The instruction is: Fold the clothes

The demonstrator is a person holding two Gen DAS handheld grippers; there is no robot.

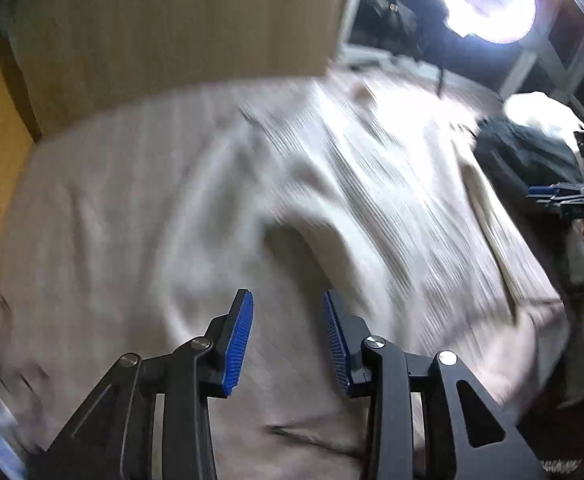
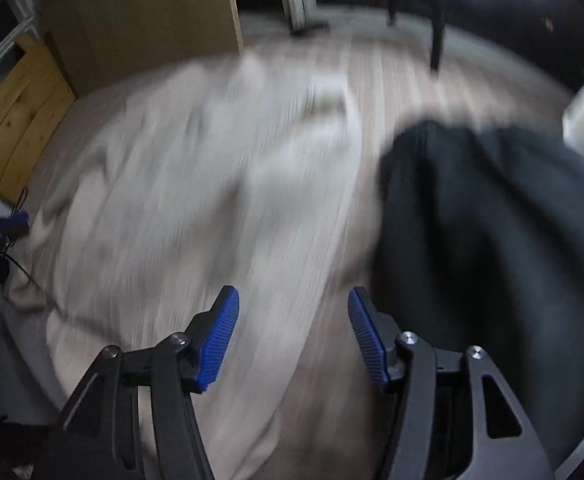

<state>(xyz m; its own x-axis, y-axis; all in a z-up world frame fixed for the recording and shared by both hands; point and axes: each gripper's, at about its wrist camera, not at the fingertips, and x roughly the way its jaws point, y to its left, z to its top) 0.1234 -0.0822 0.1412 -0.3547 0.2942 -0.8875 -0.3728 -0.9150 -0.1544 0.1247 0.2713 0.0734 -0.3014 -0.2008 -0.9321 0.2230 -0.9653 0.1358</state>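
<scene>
Both your grippers, left gripper (image 1: pixel 288 336) and right gripper (image 2: pixel 293 334), hover with jaws apart over the beige garment (image 1: pixel 292 200); next, I judge, grasp an edge to fold.

wooden cabinet (image 1: pixel 172 20) | pine panel (image 2: pixel 20 136) | ring light (image 1: pixel 495 4)

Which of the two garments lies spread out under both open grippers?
The beige ribbed garment, spread below both grippers. The dark garment lies bunched to its right, beside only the right gripper.
</scene>
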